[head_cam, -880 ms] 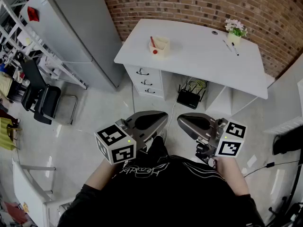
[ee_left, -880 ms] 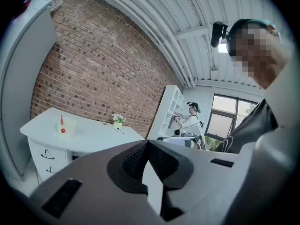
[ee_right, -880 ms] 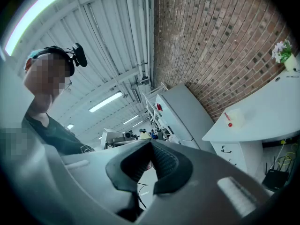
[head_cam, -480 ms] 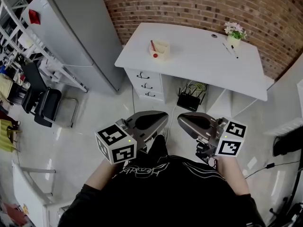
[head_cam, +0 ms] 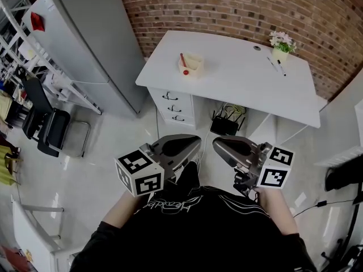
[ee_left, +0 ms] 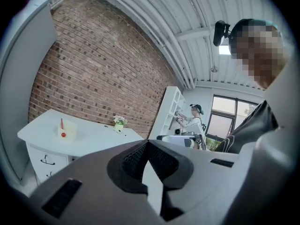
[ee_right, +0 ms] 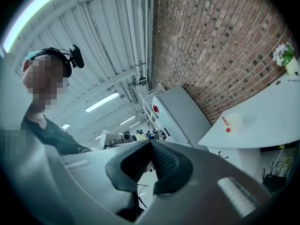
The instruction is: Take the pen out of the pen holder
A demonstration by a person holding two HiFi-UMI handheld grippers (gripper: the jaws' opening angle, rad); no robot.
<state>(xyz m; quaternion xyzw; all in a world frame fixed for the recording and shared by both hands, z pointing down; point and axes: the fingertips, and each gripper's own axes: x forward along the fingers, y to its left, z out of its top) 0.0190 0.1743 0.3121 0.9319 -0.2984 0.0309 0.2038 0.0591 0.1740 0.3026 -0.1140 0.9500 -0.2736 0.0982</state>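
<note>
- Head view: a grey cabinet [head_cam: 85, 44] stands at the left, next to the white tabletop [head_cam: 238, 81] by the brick wall [head_cam: 238, 4].
- The pen holder [head_cam: 191, 64] sits near the left end of the tabletop. The red pen [head_cam: 182, 59] is in it, so I think the job has not begun.
- The pen stands up out of the pen holder and leans a little. Its long way runs up and down.
- A flower pot [head_cam: 281, 43] stands near the right end, well apart from the pen holder.
- The left gripper [head_cam: 194, 143] is held low, close to the person, well apart from the tabletop.
- In the left gripper view its fingers [ee_left: 133, 159] are pressed together, with nothing between them. From there the pen holder looks far ahead and off to the left.
- The right gripper [head_cam: 217, 144] is just beside the left one.
- In the right gripper view its fingers [ee_right: 165, 162] are pressed together too, and they hold nothing. From there the pen holder looks far away, off to the right.
- From above, the pen holder is almost straight ahead of the left gripper. The right gripper is a bit more to the side, so the left one looks a little nearer.
- I think the person must first walk up to the tabletop. Then the fingers must open, take the pen from the side and lift it straight up.
</note>
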